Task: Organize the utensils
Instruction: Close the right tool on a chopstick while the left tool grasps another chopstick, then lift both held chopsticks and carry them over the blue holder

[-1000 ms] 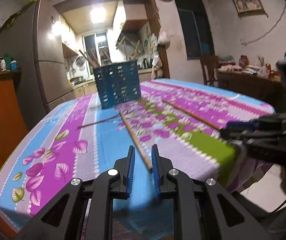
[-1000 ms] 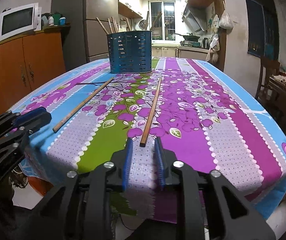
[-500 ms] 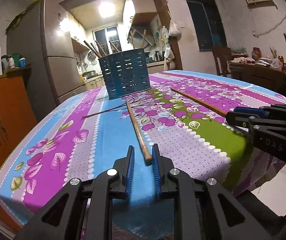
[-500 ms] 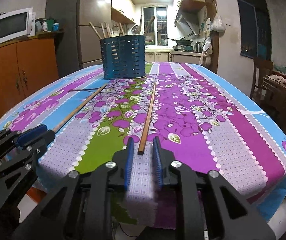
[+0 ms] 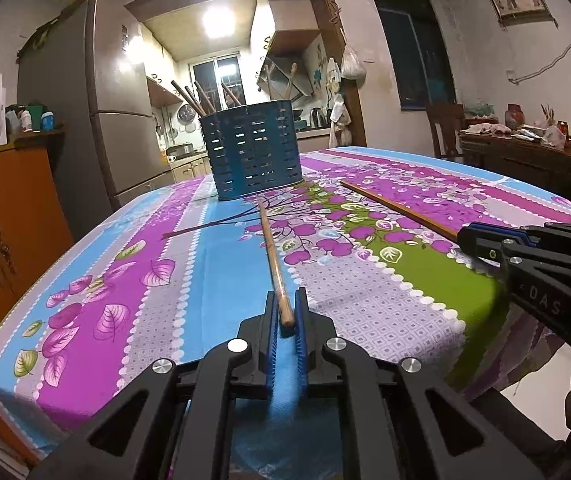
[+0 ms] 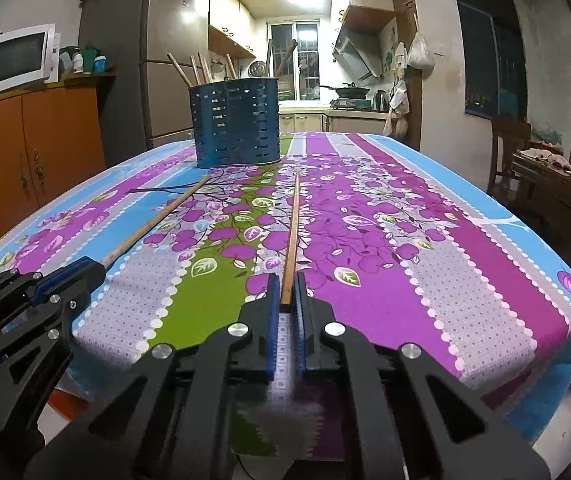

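Observation:
A blue slotted utensil holder point(image 5: 253, 152) point(image 6: 235, 124) stands at the far end of the flowered tablecloth point(image 5: 125, 280), with several wooden sticks upright in it. Two long wooden chopsticks lie on the cloth and point toward it. My left gripper point(image 5: 285, 300) point(image 6: 93, 268) is shut on the near end of the round chopstick point(image 5: 271, 248) point(image 6: 153, 220). My right gripper point(image 6: 285, 284) point(image 5: 465, 236) is shut on the near end of the thinner, square chopstick point(image 6: 294, 232) point(image 5: 397, 208). Both chopsticks still rest along the cloth.
The table's near edge runs just under both grippers. A grey fridge point(image 5: 85, 112) and an orange cabinet point(image 6: 25, 152) with a microwave point(image 6: 13, 60) stand to the left. A wooden chair point(image 6: 509, 148) and a cluttered side table point(image 5: 533, 152) are to the right.
Both pairs of jaws have closed from a narrow gap onto the near ends of their chopsticks. Both views have tilted up a little.

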The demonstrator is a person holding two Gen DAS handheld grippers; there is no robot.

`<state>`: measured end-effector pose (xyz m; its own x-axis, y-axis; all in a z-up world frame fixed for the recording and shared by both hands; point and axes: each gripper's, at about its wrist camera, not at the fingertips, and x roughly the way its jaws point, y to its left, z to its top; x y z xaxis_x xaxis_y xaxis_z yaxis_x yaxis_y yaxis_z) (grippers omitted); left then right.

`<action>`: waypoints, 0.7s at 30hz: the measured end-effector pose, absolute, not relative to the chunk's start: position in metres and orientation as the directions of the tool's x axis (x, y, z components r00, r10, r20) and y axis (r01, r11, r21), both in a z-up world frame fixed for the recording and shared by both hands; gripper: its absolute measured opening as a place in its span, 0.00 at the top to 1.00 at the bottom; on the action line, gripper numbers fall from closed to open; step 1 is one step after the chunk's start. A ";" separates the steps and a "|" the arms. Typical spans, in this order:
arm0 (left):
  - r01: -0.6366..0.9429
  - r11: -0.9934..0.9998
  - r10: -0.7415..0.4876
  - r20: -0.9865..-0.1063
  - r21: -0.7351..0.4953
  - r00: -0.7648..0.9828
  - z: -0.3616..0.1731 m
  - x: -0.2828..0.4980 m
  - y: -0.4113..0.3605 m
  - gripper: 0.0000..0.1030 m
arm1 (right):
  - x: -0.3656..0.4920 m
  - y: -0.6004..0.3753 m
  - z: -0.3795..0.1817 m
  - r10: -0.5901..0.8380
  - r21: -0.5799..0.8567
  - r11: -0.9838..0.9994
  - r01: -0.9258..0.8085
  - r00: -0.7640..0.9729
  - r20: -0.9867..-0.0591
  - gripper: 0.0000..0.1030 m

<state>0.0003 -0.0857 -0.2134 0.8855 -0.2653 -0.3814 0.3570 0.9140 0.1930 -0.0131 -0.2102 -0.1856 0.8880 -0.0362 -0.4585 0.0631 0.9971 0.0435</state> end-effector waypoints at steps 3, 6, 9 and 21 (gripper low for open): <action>0.354 0.918 -0.264 -0.388 0.181 0.883 -0.212 0.004 -0.083 0.92 | -0.013 -0.213 -0.184 -0.033 0.054 0.996 0.065 0.885 -0.464 0.95; 0.346 0.924 -0.261 -0.393 0.163 0.882 -0.208 0.006 -0.078 0.93 | -0.013 -0.217 -0.180 -0.031 0.064 0.995 0.070 0.882 -0.470 0.95; 0.344 0.927 -0.263 -0.390 0.153 0.882 -0.202 0.007 -0.072 0.93 | -0.016 -0.218 -0.171 -0.033 0.050 0.997 0.063 0.889 -0.457 0.95; 0.364 0.923 -0.324 -0.263 0.122 0.909 -0.109 0.005 -0.051 0.92 | -0.026 -0.208 -0.091 0.020 -0.097 0.994 -0.051 0.954 -0.298 0.95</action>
<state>0.0050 -0.0508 -0.1086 0.9088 -0.3237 -0.2633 0.3642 0.9233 0.1220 -0.0258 -0.2077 -0.0910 0.9545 0.0202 -0.2977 -0.0512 0.9940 -0.0967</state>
